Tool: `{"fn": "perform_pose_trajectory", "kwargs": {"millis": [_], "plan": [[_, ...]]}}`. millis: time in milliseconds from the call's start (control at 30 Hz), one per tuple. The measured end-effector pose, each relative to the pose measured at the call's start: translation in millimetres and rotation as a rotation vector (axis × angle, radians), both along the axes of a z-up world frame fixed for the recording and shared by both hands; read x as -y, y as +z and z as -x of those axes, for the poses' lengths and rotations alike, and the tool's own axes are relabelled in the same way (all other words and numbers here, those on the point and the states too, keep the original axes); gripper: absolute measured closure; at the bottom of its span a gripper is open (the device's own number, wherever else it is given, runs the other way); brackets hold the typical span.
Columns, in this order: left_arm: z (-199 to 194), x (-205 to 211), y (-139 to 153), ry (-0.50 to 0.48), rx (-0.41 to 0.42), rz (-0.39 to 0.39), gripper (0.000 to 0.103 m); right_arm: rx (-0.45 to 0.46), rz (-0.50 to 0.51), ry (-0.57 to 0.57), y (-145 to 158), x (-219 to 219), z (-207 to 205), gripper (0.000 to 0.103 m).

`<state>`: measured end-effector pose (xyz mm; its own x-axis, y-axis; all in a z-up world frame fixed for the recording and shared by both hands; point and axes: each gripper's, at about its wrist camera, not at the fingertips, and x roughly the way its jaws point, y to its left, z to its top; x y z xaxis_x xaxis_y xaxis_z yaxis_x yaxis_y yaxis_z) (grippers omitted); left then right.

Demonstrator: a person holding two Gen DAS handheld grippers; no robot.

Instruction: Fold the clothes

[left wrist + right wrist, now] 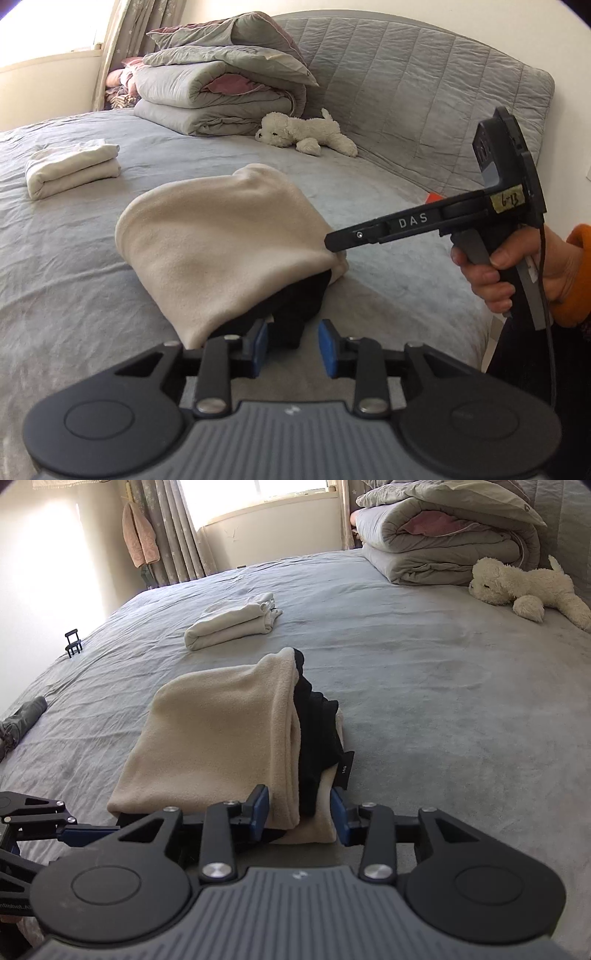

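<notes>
A cream fleece garment [221, 236] with a black lining lies folded on the grey bed [74, 280]; it also shows in the right wrist view [221, 746]. My left gripper [293, 347] is open at its near edge, jaws around a black fold. My right gripper [301, 818] is open with its jaws either side of the garment's near corner; in the left wrist view its fingers [334, 243] reach into the garment's right side. A folded white garment [70, 168] lies further back, also in the right wrist view [232, 622].
A stack of folded grey quilts [221, 96] and a white plush dog [306, 134] sit by the padded headboard [424, 92]. A small black stand [73, 642] and a grey cloth [22, 716] lie near the bed's left edge.
</notes>
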<state>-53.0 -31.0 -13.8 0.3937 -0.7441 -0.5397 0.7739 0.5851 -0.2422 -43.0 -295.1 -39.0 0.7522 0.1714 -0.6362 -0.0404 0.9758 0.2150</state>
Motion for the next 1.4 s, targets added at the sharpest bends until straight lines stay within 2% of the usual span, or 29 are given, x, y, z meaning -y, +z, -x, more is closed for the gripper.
{"fn": "perform_pose_trajectory", "kwargs": {"millis": [67,233,367,600,867,900,933,967,1067,1200,1333,1400], "plan": [[-4.1,-5.7,5.2,0.019,-0.032,0.031,0.064,0.010,-0.037,-0.021,1.9,5.1,0.3,0.042],[-18.6,-21.5,11.4,0.084,-0.115,0.125,0.055,0.020,-0.145,-0.060,4.0,16.1,-2.5,0.033],[-35.3,-30.0,5.9,0.169,-0.172,0.151,0.051,0.000,-0.216,-0.085,-0.3,22.3,-8.4,0.029],[-64.7,-37.9,-18.0,0.289,-0.334,0.204,0.051,-0.087,-0.322,-0.150,-17.6,33.8,-23.1,0.027],[-78.1,-30.2,-45.3,0.336,-0.455,0.266,0.051,-0.107,-0.409,-0.182,-29.7,32.9,-30.5,0.026],[-78.6,-28.5,-47.8,0.341,-0.458,0.273,0.050,-0.105,-0.410,-0.182,-30.3,31.2,-31.1,0.027],[-78.5,-27.2,-48.4,0.345,-0.455,0.275,0.050,-0.104,-0.411,-0.181,-30.8,29.4,-31.7,0.032],[-78.4,-25.9,-49.1,0.347,-0.453,0.278,0.050,-0.102,-0.411,-0.180,-31.3,27.6,-32.3,0.043],[-77.8,-23.0,-48.9,0.351,-0.442,0.278,0.051,-0.106,-0.457,-0.186,-31.4,27.2,-31.9,0.059],[-79.2,-26.3,-35.3,0.336,-0.401,0.278,0.065,-0.076,-0.551,-0.178,-25.1,32.2,-29.0,0.066],[-78.5,-39.7,-11.2,0.360,-0.348,0.270,0.066,-0.039,-0.699,-0.133,-17.9,35.4,-25.4,0.068],[-78.6,-50.1,0.1,0.377,-0.331,0.270,0.066,-0.036,-0.738,-0.102,-14.6,29.3,-26.6,0.068]]}}
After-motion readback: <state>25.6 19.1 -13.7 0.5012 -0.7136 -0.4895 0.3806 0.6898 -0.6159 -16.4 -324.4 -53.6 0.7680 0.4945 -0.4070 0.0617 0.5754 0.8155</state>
